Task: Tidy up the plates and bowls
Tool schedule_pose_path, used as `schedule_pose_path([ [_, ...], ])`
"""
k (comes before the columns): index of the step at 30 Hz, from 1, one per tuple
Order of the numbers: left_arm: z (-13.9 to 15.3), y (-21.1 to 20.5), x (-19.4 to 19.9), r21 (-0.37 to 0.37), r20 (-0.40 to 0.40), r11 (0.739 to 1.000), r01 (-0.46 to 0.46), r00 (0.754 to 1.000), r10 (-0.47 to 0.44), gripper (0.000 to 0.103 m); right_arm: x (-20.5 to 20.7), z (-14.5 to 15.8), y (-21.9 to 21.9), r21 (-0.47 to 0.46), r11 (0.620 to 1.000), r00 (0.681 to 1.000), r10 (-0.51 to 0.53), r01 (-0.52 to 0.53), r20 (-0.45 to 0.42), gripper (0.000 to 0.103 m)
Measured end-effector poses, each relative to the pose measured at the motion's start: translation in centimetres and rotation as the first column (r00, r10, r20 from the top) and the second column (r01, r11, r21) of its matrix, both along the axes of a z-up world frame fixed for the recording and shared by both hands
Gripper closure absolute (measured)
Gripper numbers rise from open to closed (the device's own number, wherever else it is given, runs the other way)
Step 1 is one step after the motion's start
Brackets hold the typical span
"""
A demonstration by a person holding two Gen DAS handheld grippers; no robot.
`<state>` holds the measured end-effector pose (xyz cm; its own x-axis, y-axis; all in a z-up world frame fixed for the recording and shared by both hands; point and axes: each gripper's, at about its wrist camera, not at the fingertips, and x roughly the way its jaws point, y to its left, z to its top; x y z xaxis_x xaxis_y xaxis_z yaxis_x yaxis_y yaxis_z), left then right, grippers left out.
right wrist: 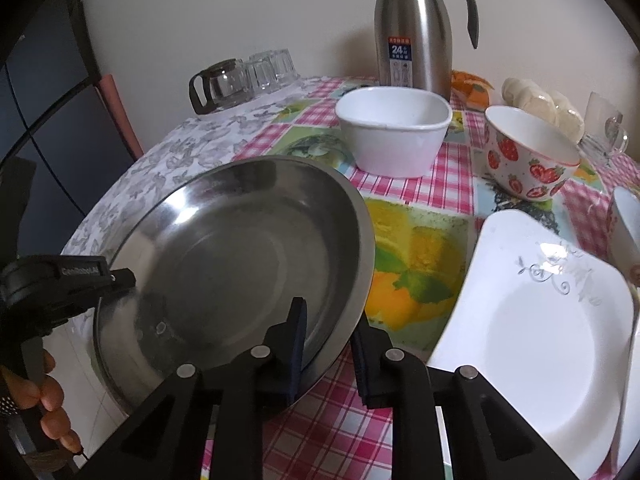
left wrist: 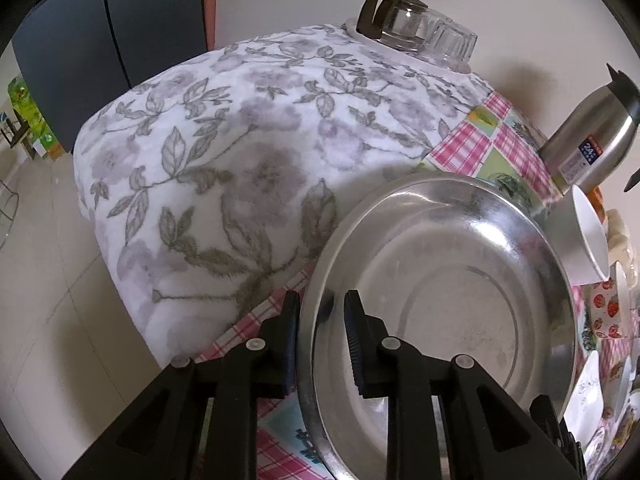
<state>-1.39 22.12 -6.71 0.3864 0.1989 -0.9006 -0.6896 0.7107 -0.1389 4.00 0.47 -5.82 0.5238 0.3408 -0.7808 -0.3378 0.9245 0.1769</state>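
A large steel plate is tilted above the table, held by both grippers. My left gripper straddles its left rim, one finger inside and one outside, apparently clamped on it; it also shows in the right wrist view. My right gripper straddles the plate's near right rim the same way. A white square bowl and a strawberry bowl stand behind. A white square plate lies at the right.
A steel thermos stands at the back by the wall. A glass pot and upturned glasses sit on a floral cloth at the back left. A glass cup stands far right. The checked tablecloth covers the table.
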Motion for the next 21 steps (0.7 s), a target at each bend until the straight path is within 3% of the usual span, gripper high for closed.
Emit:
schedule_pose_path([
  [21,3.6,-4.5,0.4,0.074,0.120,0.992,0.105,0.986,-0.113,0.080,-1.2,4.1,-3.8,0.010,0.999,0.995,-0.032,0.031,0.094,0.080],
])
